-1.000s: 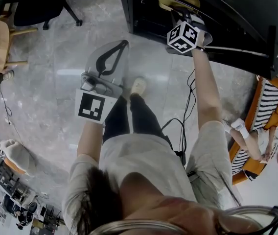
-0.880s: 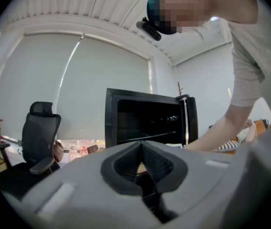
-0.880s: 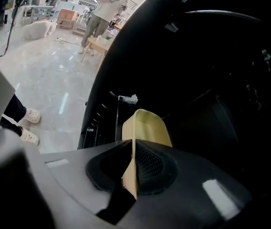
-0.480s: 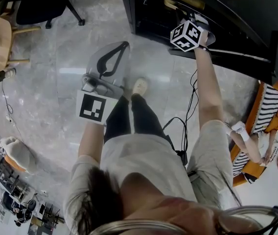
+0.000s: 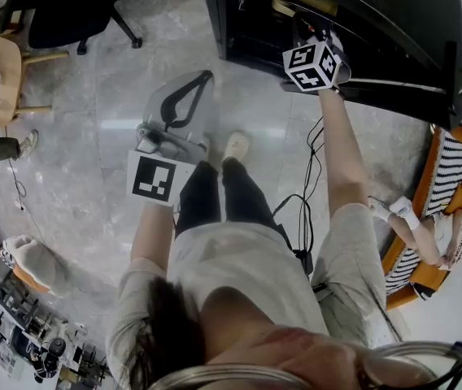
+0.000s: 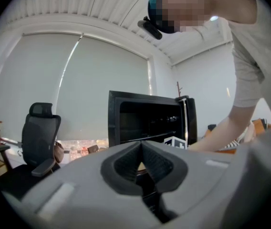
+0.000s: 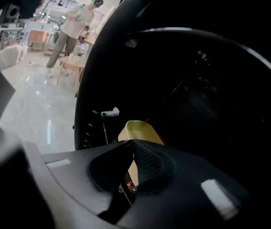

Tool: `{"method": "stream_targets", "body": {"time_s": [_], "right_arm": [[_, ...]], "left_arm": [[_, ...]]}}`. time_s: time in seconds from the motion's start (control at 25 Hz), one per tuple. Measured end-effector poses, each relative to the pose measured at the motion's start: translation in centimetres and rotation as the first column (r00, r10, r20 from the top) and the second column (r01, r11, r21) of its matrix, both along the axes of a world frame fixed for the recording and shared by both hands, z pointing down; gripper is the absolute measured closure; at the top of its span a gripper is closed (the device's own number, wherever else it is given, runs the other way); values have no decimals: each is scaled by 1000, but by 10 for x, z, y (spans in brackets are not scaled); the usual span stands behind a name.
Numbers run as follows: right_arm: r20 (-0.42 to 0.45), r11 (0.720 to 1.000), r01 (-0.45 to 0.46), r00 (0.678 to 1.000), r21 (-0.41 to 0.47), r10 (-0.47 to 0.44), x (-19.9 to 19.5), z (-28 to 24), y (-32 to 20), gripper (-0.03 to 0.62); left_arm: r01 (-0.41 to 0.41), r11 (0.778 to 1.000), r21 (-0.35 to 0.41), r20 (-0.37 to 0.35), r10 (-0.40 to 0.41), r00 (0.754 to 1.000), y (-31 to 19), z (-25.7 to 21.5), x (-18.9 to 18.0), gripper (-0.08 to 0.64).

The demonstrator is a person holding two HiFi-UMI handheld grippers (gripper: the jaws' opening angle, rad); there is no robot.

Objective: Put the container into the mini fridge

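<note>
Right gripper (image 7: 134, 144) was reaching into the black mini fridge (image 7: 207, 94) — its jaws were pinched on the edge of the yellow container (image 7: 139, 129), which was inside the fridge too. Left gripper (image 6: 140, 149) (jaws pressed together, nothing in them) hung over the shiny floor (image 5: 93, 161) — pointing at the fridge.

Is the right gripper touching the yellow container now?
Touching. The right gripper view shows the right gripper clamping the yellow container by its rim between its jaws.
</note>
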State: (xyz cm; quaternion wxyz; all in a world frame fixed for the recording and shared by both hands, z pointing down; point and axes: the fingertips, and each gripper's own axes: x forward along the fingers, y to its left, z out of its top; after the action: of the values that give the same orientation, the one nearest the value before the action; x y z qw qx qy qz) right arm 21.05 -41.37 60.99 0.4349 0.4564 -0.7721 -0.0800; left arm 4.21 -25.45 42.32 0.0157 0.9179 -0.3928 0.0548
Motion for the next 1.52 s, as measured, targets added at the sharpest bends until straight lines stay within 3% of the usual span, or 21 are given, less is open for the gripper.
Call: {"method": "stream_targets", "body": {"time_s": [0.28,0.48,0.76,0.96,1.08,1.52], "right_arm": [[264,993,-116,958,0,112,-9,-36,33,597],[435,983,-182,886,7,161,-19,-65,65,595],[592,961,-275,780,31,204,-29,-109,113,597],[648,944,-326,731,53,215,-37,-146,142,597],[661,937,-340,722,80,205,-44,-169,159,597],[638,915,-358,753,187,164,-69,-241,215,595]], "left_arm": [[-43,999,17,-5,43,999,7,-16,-7,558],[-81,996,38,-8,81,997,14,-30,-13,558],[-130,990,56,-7,130,991,28,-50,-21,558],[-165,984,70,-12,166,986,35,-65,-24,558],[-188,979,79,-15,190,982,40,-73,-25,558],[-263,957,122,-15,267,964,59,-107,-21,560]]}}
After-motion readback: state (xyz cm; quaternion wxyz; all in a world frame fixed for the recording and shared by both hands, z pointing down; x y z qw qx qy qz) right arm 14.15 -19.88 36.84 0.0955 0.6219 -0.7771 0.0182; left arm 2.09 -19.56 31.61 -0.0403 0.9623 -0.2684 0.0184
